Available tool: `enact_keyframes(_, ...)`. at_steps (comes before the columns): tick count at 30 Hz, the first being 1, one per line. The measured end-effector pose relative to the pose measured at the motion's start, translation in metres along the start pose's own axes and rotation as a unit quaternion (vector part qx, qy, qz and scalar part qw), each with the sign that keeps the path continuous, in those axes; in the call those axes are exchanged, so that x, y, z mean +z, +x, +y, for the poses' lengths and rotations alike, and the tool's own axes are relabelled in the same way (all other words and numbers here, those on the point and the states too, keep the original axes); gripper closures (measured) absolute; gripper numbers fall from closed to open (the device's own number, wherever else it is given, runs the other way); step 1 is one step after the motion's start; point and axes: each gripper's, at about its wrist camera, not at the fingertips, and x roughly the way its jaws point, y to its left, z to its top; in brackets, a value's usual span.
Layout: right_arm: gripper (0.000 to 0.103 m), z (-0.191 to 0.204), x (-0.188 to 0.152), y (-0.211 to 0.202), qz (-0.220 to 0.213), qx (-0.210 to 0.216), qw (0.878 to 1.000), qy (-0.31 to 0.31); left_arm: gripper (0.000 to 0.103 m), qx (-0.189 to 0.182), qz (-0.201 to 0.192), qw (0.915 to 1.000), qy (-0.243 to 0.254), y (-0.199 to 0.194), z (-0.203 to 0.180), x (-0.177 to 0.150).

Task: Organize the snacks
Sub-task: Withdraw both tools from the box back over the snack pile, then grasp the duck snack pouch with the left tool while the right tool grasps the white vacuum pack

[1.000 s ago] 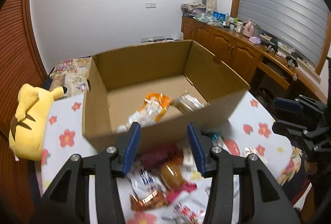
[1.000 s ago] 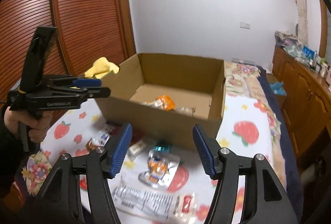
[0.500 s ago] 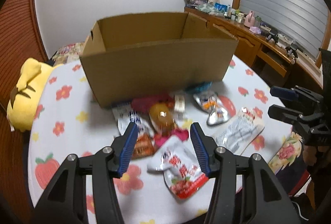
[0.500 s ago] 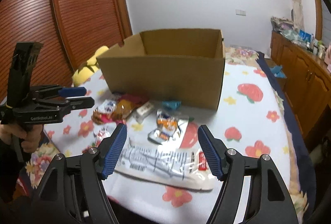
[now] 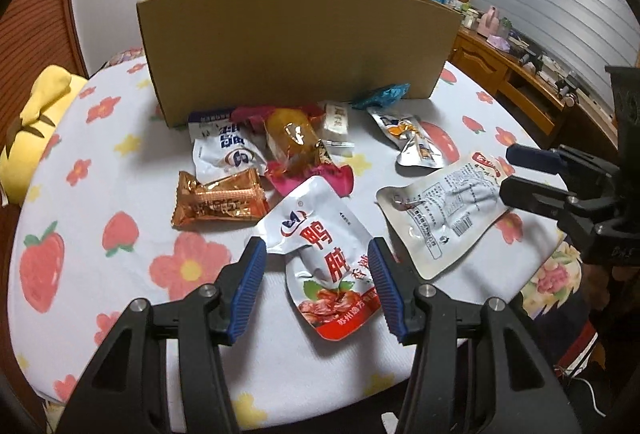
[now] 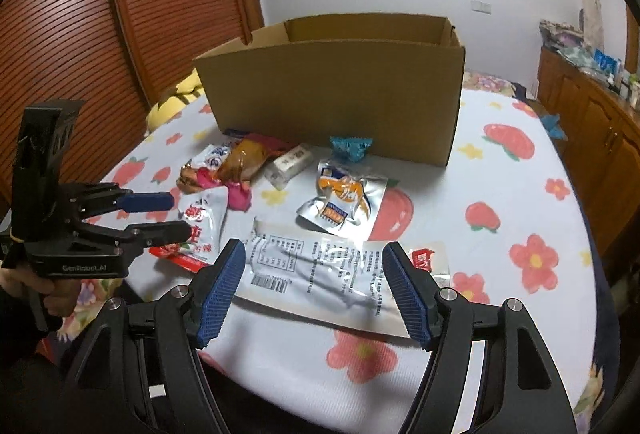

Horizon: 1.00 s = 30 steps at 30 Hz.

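— How many snacks lie out?
— Nine packets, all before the one cardboard box [image 5: 296, 45] on the table [image 5: 132, 298].
— The tongs?
— Left gripper [image 5: 316, 266] gapes around the red-and-white pouch [image 5: 320, 246], gripping nothing. Right gripper [image 6: 312, 274], just widened, straddles the long white packet [image 6: 320, 270], untouched.
— Any difference between views?
— Only the right view shows the hand [image 6: 36, 294]

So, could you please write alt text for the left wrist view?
The open left gripper frames a white and red snack pouch on a floral tablecloth. More wrapped snacks lie before a cardboard box, and the right gripper reaches in over a long white packet.
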Motion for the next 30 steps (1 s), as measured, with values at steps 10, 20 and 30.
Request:
enact_keyframes(10,0.030,-0.019,-0.016,0.017,0.025,0.010,0.999,0.019,0.050,0.016,0.007,0.9998,-0.010,0.012,0.007,-0.006)
enact_keyframes(20,0.030,-0.006,-0.027,0.007,0.043,0.023,0.999,-0.003,0.050,0.018,0.001,0.9997,-0.013,0.006,0.011,-0.008)
enact_keyframes(30,0.023,0.006,-0.016,0.007,0.027,0.000,0.999,-0.045,0.049,0.011,0.007,0.9998,0.013,0.014,-0.007,0.000)
